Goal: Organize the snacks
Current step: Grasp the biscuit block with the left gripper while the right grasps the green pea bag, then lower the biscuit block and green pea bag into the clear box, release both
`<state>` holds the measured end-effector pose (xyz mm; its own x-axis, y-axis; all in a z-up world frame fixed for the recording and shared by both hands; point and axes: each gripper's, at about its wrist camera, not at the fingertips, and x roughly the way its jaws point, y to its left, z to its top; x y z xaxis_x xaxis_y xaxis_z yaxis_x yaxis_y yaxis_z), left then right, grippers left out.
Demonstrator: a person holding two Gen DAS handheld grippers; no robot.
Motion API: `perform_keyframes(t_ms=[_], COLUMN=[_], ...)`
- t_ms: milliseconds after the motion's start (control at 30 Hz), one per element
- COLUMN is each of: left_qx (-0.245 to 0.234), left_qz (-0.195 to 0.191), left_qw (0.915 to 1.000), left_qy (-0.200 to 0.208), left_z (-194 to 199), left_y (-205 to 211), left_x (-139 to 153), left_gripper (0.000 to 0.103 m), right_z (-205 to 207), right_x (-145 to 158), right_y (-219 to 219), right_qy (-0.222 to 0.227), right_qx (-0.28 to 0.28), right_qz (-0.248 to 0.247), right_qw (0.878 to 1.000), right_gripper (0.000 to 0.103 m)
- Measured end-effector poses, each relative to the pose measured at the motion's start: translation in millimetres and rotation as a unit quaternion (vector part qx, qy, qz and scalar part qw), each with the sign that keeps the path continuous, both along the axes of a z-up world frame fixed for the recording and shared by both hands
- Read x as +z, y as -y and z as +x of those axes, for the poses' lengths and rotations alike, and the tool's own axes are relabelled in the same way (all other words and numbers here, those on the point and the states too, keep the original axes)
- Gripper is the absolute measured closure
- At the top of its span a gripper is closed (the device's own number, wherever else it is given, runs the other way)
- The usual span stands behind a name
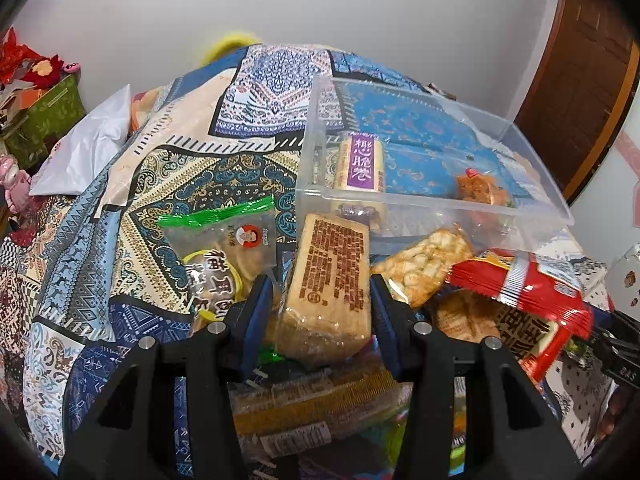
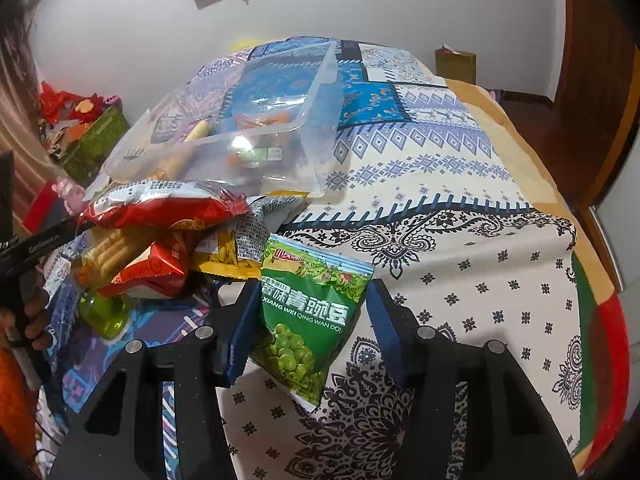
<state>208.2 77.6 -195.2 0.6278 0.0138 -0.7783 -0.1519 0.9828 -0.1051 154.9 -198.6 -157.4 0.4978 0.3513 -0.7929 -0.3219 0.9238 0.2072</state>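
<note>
In the left wrist view my left gripper (image 1: 320, 296) is shut on a tan wafer pack (image 1: 328, 280) with brown print, held above the snack pile. A clear plastic bin (image 1: 436, 196) lies just ahead, holding a purple-labelled wafer pack (image 1: 360, 162) and an orange snack (image 1: 480, 190). In the right wrist view my right gripper (image 2: 310, 320) is shut on a green pea bag (image 2: 308, 316), held over the bedspread. The bin also shows in the right wrist view (image 2: 316, 128), beyond a pile with a red bag (image 2: 160, 206).
A patterned bedspread (image 2: 460, 200) covers the bed. Loose snacks lie around: a clear biscuit bag (image 1: 224, 256), a cracker pack (image 1: 424, 264), a red bag (image 1: 532, 292). A white pillow (image 1: 88, 148) and a green box (image 1: 52, 112) are at left. A cardboard box (image 2: 456, 64) stands behind.
</note>
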Motion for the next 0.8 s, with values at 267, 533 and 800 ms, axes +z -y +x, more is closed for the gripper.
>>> perform_keyframes(t_ms=[267,533,800], left_qx=[-0.006,-0.011,-0.018], left_qz=[0.016,0.015,0.006], left_qw=[0.9999,0.9988,0.9963], left_qy=[0.004,0.046,0.083], left_z=[-3,-29,-32], left_y=[8,5,12], left_x=[-3,33,66], left_gripper=[0.064,0.066,0.066], right_z=[-1,-3,6], right_x=[4,31,60], right_y=[2,10,-1], right_qy=[-0.001,0.034,0.078], right_qx=[0.001,-0.007,0.001], right_qz=[0.013,0.026,0.038], right_qw=[1.0,0.999,0.996], right_gripper=[0.061,0.062,0.062])
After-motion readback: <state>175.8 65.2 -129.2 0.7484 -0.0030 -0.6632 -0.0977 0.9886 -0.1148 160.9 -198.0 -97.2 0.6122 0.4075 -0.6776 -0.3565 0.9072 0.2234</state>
